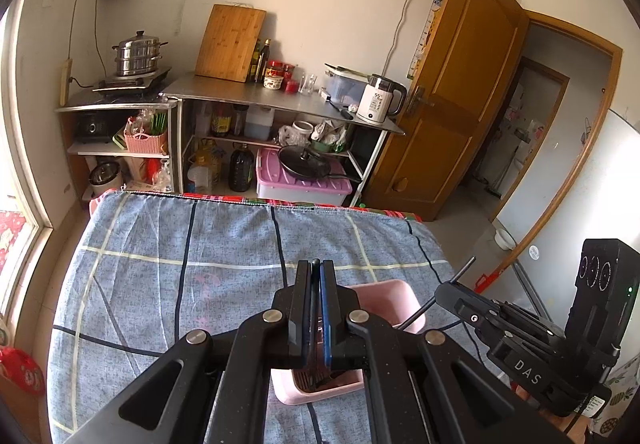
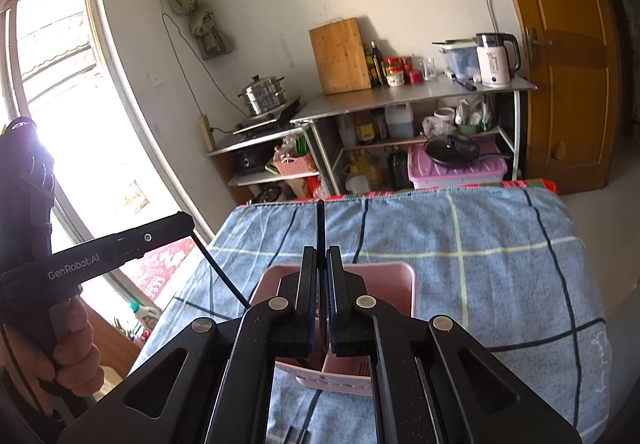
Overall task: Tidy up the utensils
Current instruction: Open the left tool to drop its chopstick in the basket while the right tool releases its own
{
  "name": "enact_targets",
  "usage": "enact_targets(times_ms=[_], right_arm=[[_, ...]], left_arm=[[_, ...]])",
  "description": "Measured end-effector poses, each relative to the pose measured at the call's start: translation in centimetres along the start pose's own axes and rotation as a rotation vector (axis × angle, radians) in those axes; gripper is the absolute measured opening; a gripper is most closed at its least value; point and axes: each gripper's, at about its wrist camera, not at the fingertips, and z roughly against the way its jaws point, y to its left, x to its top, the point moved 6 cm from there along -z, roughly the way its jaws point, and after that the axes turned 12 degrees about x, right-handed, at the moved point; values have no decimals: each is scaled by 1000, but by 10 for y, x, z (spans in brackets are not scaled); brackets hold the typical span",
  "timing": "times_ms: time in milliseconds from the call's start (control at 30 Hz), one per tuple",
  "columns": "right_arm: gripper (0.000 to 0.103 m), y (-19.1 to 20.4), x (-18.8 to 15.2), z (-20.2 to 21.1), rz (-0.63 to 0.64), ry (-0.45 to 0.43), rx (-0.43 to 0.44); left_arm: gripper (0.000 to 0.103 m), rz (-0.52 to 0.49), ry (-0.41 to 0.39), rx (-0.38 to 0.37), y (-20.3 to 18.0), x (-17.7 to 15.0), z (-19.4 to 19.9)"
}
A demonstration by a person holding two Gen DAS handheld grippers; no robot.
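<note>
Between the closed pads of the left gripper (image 1: 317, 267) sits a thin dark chopstick (image 1: 316, 284); the right gripper (image 2: 321, 256) likewise pinches a dark chopstick (image 2: 320, 228). Both tilt downward over the pink utensil holder (image 1: 390, 300) on the blue checked cloth (image 1: 180, 244). One hand (image 2: 74, 356) grips the left handle.

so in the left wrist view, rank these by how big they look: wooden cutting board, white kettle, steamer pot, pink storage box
1. pink storage box
2. wooden cutting board
3. steamer pot and white kettle look about alike, so no ranking between them.
</note>
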Motion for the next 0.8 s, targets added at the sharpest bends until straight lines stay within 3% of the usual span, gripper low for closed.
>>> enact_targets(times_ms=[133, 333, 467, 800], right_arm=[[5, -4, -4, 1, -4, 8, 1], [15, -3, -2, 15, 4, -13, -9], [16, 0, -5, 33, 6, -34, -10], [16, 17, -44, 87, 49, -66, -42]], left_arm=[[6, 5, -21, 10, 4, -2, 2], [19, 7, -66, 13, 7, -1, 20], [20, 14, -103, 20, 11, -7, 42], [20, -19, -152, 20, 6, -68, 93]])
